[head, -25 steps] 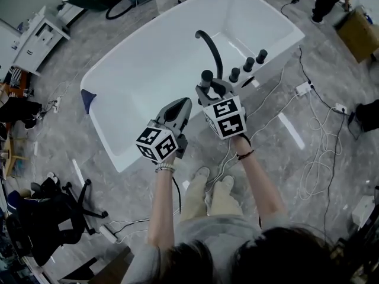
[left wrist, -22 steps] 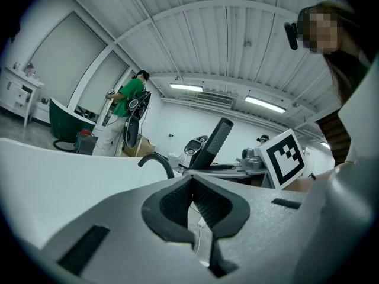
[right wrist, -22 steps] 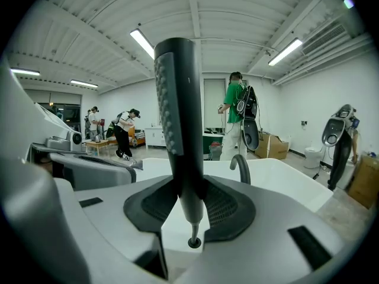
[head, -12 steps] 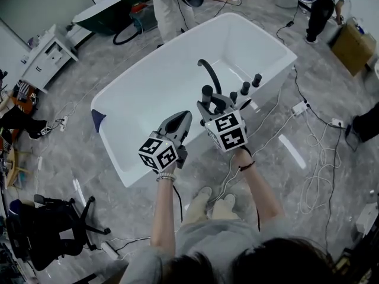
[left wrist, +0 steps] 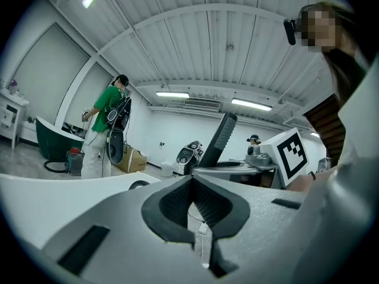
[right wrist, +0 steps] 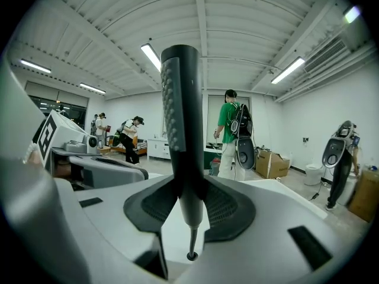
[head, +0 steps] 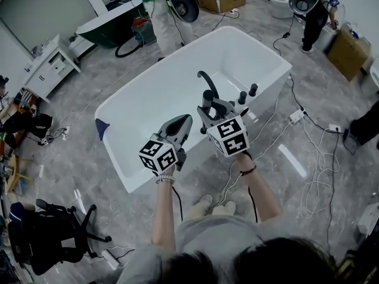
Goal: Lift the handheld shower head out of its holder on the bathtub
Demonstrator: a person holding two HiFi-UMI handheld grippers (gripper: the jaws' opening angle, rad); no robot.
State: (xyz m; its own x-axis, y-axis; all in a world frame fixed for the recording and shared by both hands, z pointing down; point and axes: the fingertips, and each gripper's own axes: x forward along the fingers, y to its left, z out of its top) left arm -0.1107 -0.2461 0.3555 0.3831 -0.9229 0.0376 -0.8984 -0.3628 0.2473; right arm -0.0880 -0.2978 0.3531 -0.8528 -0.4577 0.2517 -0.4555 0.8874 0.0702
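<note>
your right gripper [right wrist: 188,201] is clamped on the black handheld shower head [right wrist: 180,111]. it stands upright between the pads, with its hose [right wrist: 192,241] hanging below, over the near rim of the white bathtub [head: 142,93], left of the knobs [head: 247,93]. your left gripper [left wrist: 192,185], just left, is closed on nothing.

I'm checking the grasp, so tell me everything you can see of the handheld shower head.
The handheld shower head is a slim, dark, matte-looking stick with a strip of small nozzle dots down one side. It stands upright, clamped between the pads of the right gripper, and below them it narrows to a grey stem and a thin rod. From the head view it sits over the white bathtub, beside the curved black spout. Its holder cannot be made out.
</note>
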